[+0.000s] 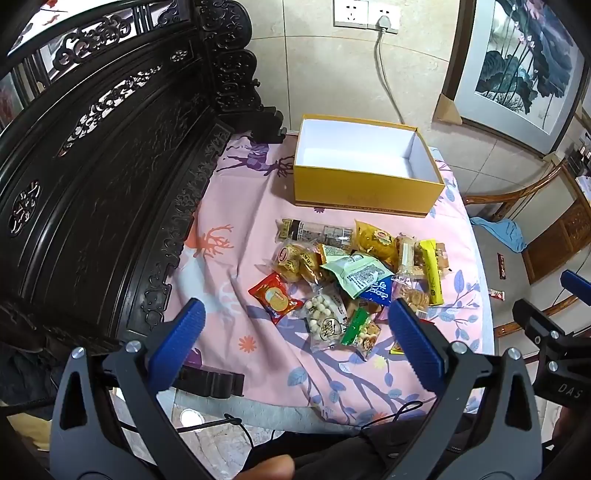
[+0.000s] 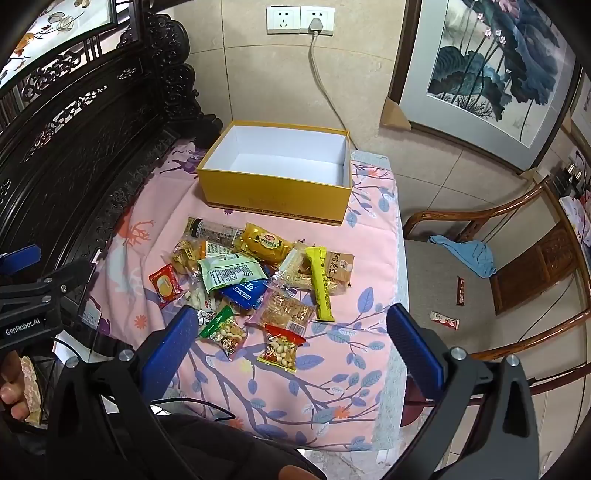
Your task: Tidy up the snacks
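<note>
The snack pile (image 1: 351, 269) lies on the middle of the bench, just beyond the left claw (image 1: 295, 332), whose blue pads stand wide apart, released, with nothing between them. The right claw (image 2: 291, 339) hangs the same way, spread and empty, above the near side of the pile (image 2: 255, 273). Behind the snacks, toward the far edge of the bench, sits an open yellow box (image 1: 365, 184) with a bare white inside.

The right wrist view shows a red-topped peanut packet (image 2: 281, 349) lying apart at the near side of the pile, and a long yellow bar (image 2: 320, 282) along its right side; in the left wrist view the peanut packet is mostly hidden behind a claw finger. The right view also takes in two small wrappers (image 2: 445, 319) on a wooden chair's (image 2: 517, 258) seat beside the bench's right edge, near a blue cloth (image 2: 469, 254).

A pink cloth (image 1: 229, 266) printed with deer and branches covers the bench. Dark carved wood (image 1: 110, 166) rises along its left edge; a tiled wall with sockets (image 2: 301, 18) and a framed lotus painting (image 2: 495, 62) stands behind.
</note>
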Demonstrator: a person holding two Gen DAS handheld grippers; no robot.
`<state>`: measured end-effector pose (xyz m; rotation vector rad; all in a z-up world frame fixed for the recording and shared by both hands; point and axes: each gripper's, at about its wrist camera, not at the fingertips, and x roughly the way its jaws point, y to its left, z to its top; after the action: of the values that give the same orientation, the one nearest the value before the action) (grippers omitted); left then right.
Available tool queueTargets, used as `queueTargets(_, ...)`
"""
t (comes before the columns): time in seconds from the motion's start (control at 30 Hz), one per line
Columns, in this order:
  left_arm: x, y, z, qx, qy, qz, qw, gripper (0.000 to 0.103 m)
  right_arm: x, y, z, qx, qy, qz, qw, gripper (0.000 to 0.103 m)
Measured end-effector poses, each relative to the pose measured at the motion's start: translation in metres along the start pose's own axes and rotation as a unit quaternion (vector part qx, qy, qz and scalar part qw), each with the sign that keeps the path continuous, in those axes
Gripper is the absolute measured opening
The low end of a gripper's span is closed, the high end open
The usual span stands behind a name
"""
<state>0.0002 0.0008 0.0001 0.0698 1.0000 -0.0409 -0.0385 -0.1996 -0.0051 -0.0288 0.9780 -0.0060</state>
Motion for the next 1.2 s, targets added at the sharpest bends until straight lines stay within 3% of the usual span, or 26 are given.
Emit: queueTargets(1.2,0.0002,0.0002,-0.0054,0.0,0.001,0.0,1.0,0.101,-0.0004,-0.0004,0.0002,0.002,0.001,0.003,1.0,0.102)
